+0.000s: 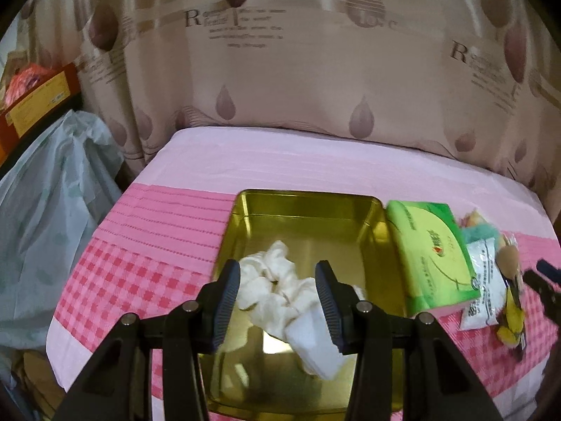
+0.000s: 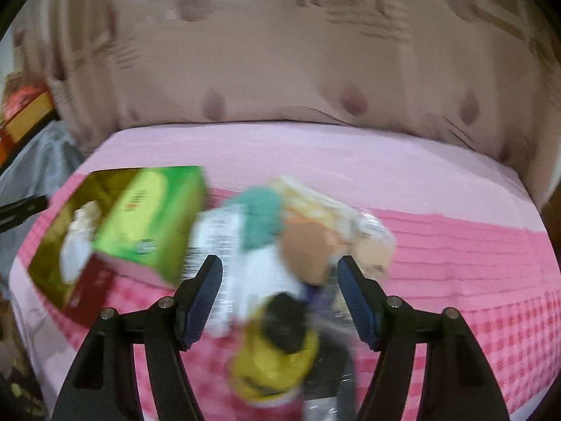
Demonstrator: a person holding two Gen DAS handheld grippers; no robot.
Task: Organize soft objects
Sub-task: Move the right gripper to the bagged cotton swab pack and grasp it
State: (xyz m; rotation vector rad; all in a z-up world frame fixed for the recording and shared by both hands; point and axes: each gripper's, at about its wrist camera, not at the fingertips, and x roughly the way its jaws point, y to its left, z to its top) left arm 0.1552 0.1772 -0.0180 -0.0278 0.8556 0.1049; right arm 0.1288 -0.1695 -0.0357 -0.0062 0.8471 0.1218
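On a bed spread with a pink gingham and striped cloth (image 1: pixel 147 245), a shallow gold-coloured metal tin (image 1: pixel 308 210) lies open with a crumpled cream-white fabric scrunchie (image 1: pixel 270 280) and a folded white cloth (image 1: pixel 315 347) resting on its floor, toward the near side. The left gripper (image 1: pixel 277 298) hangs over the tin with its ribbed dark-blue pads parted and nothing between them; the scrunchie sits below the gap, untouched. Just right of the tin, touching its rim, stands a bright green tissue pack (image 1: pixel 431 252). Beside that lies a loose heap: a white printed plastic packet (image 1: pixel 485 280), a teal fuzzy piece (image 2: pixel 261 217), a tan egg-shaped sponge (image 2: pixel 308 252) and a yellow wrapped item with a black round part (image 2: pixel 280 347). The right gripper (image 2: pixel 280 298) hovers above this heap, jaws standing apart and empty, the sponge and yellow item showing through the gap. The right wrist view is heavily smeared, so print on the packets cannot be read and the pale bundle (image 2: pixel 326 207) behind the sponge stays unidentifiable. A beige patterned curtain (image 1: pixel 315 80) closes off the background, and the tin's near edge is hidden by the gripper arms
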